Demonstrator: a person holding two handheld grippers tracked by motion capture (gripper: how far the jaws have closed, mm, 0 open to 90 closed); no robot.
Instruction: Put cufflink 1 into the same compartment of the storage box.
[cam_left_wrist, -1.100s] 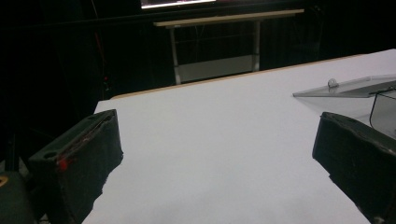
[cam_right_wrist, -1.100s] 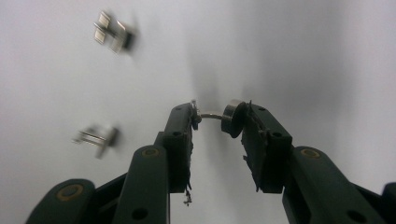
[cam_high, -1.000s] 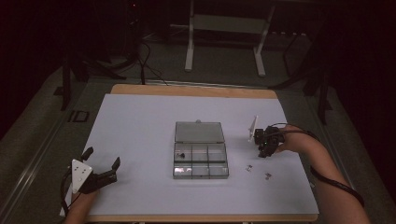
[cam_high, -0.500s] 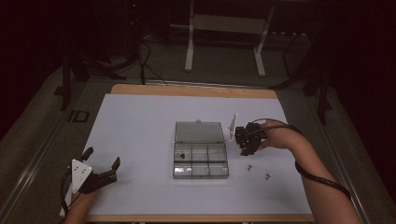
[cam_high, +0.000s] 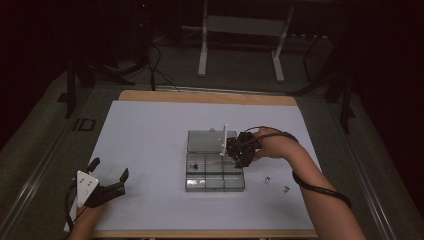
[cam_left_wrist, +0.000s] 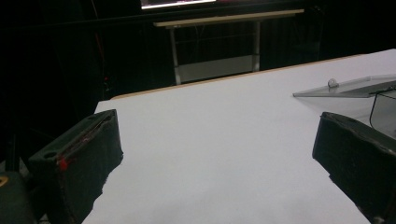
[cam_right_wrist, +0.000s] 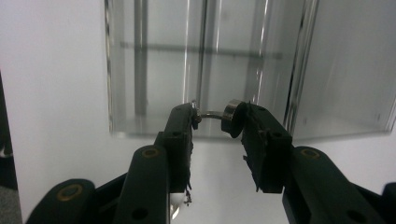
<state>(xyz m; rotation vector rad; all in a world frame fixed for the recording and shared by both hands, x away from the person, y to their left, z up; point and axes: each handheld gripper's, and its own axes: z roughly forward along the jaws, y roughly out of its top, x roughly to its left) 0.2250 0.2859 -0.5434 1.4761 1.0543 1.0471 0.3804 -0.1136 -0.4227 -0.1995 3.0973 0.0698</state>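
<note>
A clear compartment box (cam_high: 215, 183) lies at the table's middle with its lid (cam_high: 204, 140) folded open behind it. My right gripper (cam_high: 237, 160) hovers over the box's right edge. In the right gripper view this gripper (cam_right_wrist: 217, 119) is shut on a small metal screw (cam_right_wrist: 229, 112) held crosswise between the pads, with the box (cam_right_wrist: 154, 70) just beyond. My left gripper (cam_high: 109, 168) rests at the table's front left, open and holding nothing. In the left gripper view its jaws (cam_left_wrist: 215, 149) stand wide apart over bare white table, with the lid (cam_left_wrist: 345, 87) at the right.
Two small metal parts (cam_high: 267, 180) (cam_high: 286, 188) lie loose on the white table (cam_high: 150, 130) right of the box. A dark small part (cam_high: 196, 165) sits in one left compartment. A cable runs from the right gripper along the forearm (cam_high: 320, 190).
My right gripper has moved left from the table's right side to the box's right edge, still holding the screw. The left gripper has stayed put.
</note>
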